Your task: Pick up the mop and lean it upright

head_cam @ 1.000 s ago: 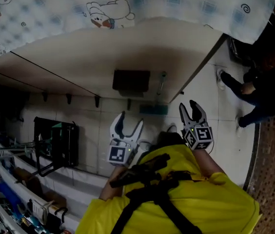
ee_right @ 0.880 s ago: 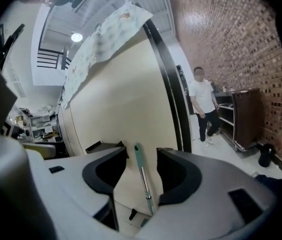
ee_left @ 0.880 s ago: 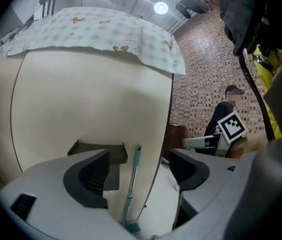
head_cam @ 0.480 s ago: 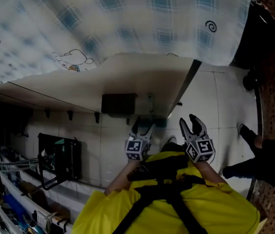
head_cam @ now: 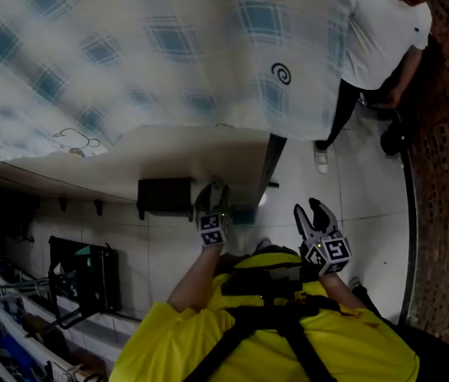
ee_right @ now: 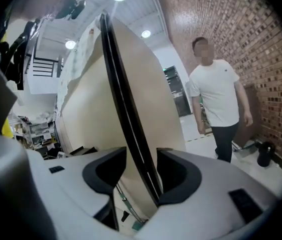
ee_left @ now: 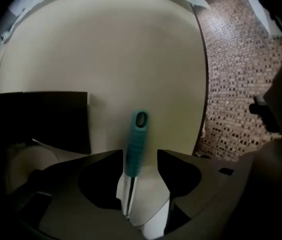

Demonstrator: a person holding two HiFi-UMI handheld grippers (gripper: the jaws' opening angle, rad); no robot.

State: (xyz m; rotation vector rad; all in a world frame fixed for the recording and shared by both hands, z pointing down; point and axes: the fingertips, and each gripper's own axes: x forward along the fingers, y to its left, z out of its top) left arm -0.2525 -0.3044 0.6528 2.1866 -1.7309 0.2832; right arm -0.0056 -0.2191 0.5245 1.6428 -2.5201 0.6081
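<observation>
The mop's teal handle grip (ee_left: 137, 139), with a hanging hole at its tip and a silver shaft (ee_left: 129, 191) below, stands between the jaws of my left gripper (ee_left: 140, 154). Those jaws are closing; the grip lies against the left jaw and a gap still shows at the right one. In the head view the left gripper (head_cam: 212, 193) is stretched forward to the beige panel (head_cam: 185, 153). My right gripper (head_cam: 308, 209) hangs back to the right, open with nothing between its fingers. In the right gripper view (ee_right: 141, 154) the mop's shaft (ee_right: 126, 204) and a teal part (ee_right: 138, 225) show low down.
A checked cloth (head_cam: 169, 46) covers the top of the beige panel, whose dark edge (ee_right: 126, 114) runs past the right gripper. A black box (head_cam: 165, 197) sits by the left gripper. A person in a white shirt (head_cam: 384, 30) stands at the far right by a brick wall (head_cam: 447, 173). A black crate (head_cam: 81, 273) is at left.
My left gripper has reached forward from beside my body to the mop handle and its jaws have narrowed. The right gripper has barely moved. A person in white has come into view.
</observation>
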